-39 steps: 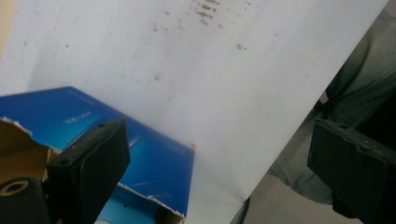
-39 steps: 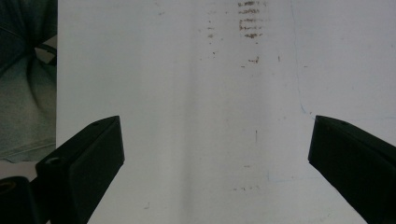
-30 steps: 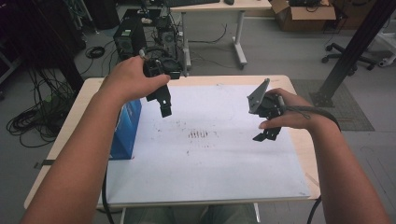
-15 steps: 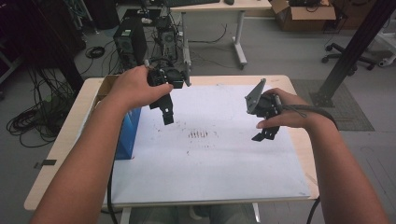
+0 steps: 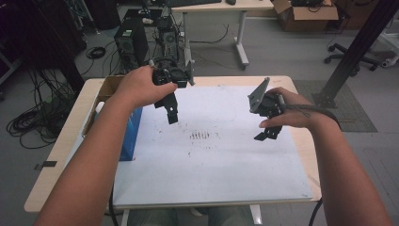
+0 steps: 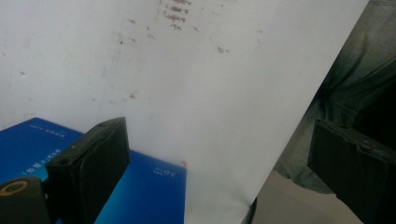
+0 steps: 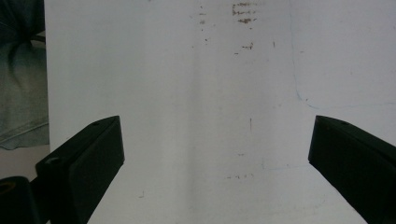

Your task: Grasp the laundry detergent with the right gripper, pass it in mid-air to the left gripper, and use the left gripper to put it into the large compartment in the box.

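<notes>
My left gripper (image 5: 170, 112) hangs above the far left part of the white sheet (image 5: 211, 155), held in a hand and open with nothing between its jaws (image 6: 219, 158). A blue box (image 5: 129, 136) lies at the sheet's left edge, and it appears under the left jaw as the blue box (image 6: 149, 191) in the left gripper view. My right gripper (image 5: 267, 133) hovers over the right side of the sheet, open and empty (image 7: 215, 154). Both jaws stand wide apart in each gripper view.
Brown smudges (image 5: 200, 135) mark the middle of the sheet. The wooden table (image 5: 61, 150) has an open cardboard box (image 5: 106, 87) at its far left. A computer tower (image 5: 129, 44), cables and another desk stand behind the table. The person's trousers (image 6: 345, 93) lie past the sheet's near edge.
My left gripper has moved away from me toward the table's far edge and risen a little. The right gripper has barely shifted.
</notes>
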A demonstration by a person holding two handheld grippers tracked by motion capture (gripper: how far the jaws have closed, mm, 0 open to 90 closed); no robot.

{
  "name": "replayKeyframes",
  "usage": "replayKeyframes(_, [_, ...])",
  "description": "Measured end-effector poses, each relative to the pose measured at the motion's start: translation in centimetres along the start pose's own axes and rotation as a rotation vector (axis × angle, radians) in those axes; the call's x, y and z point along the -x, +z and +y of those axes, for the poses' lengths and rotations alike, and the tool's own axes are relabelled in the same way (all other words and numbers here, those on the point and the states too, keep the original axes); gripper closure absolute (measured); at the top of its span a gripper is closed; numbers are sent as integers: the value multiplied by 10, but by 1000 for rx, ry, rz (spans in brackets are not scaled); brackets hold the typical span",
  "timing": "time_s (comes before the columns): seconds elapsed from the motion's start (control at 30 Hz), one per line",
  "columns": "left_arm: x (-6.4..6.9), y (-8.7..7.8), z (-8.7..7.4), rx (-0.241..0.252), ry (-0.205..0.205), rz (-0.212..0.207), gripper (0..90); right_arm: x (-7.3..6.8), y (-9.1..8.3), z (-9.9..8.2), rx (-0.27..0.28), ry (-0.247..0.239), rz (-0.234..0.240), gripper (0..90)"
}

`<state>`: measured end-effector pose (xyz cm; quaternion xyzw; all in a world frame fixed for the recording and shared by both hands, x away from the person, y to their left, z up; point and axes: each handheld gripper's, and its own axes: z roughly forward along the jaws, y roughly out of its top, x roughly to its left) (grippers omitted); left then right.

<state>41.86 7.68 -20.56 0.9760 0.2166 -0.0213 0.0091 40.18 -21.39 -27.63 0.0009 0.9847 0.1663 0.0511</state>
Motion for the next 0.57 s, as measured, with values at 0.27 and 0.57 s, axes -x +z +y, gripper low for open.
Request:
replayKeyframes(0.27, [-2,-2,-3,8,-1,1,61,2,2,4,-5,-3,5,33])
replayKeyframes(0.57, [-2,-1,-2,12,11,-8,61,2,0,8,1,-9,-6,33])
